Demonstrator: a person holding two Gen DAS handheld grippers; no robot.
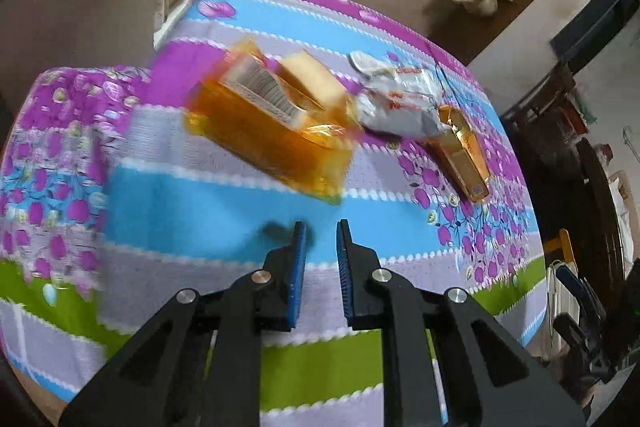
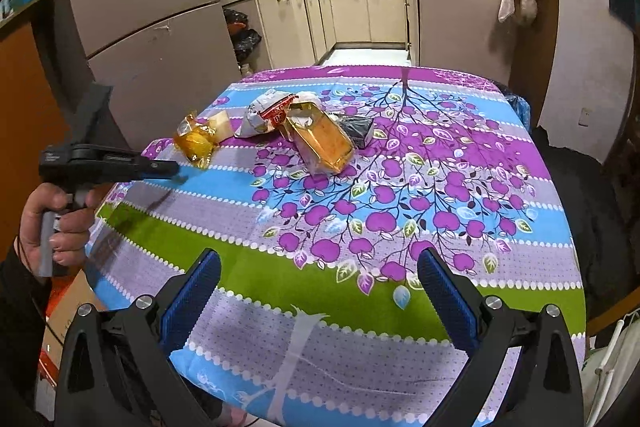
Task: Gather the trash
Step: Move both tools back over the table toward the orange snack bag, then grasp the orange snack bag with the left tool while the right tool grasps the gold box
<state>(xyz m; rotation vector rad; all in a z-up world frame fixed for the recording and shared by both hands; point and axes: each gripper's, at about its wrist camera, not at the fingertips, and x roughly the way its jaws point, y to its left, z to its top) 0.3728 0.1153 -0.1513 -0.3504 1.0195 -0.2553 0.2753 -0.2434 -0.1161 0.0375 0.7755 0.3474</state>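
Four bits of trash sit clustered on the far half of the table: a crumpled amber cellophane wrapper with a pale card insert (image 1: 272, 115), a scrunched silver foil snack bag with red print (image 1: 400, 99), a long gold-coloured plastic tray (image 1: 460, 151) just beside the bag, and, seen only from my right camera, a small dark packet (image 2: 358, 131) tucked against the tray's far side. From where I steer, I judge this to be the approach for the first pick, with nothing gathered yet. My left gripper (image 1: 322, 231) hovers low over the cloth just short of the amber wrapper, its blue-padded fingers (image 1: 300, 267) only a narrow gap apart and holding nothing. My right gripper (image 2: 318, 267) hangs back over the near edge, spread wide and empty as well. The next move, I think, calls for widening the left fingers, then nudging forward onto the wrapper's near corner; cellophane is slippery and springy, so it may slide out of a shallow pinch. I see no bin in either view, so a drop-off point has to be found. The tablecloth (image 2: 400, 367) is striped in purple, blue, lilac and green with a plum-tree print, and beyond it lie beige kitchen cabinets (image 2: 360, 15) and a tall fridge (image 2: 140, 7).
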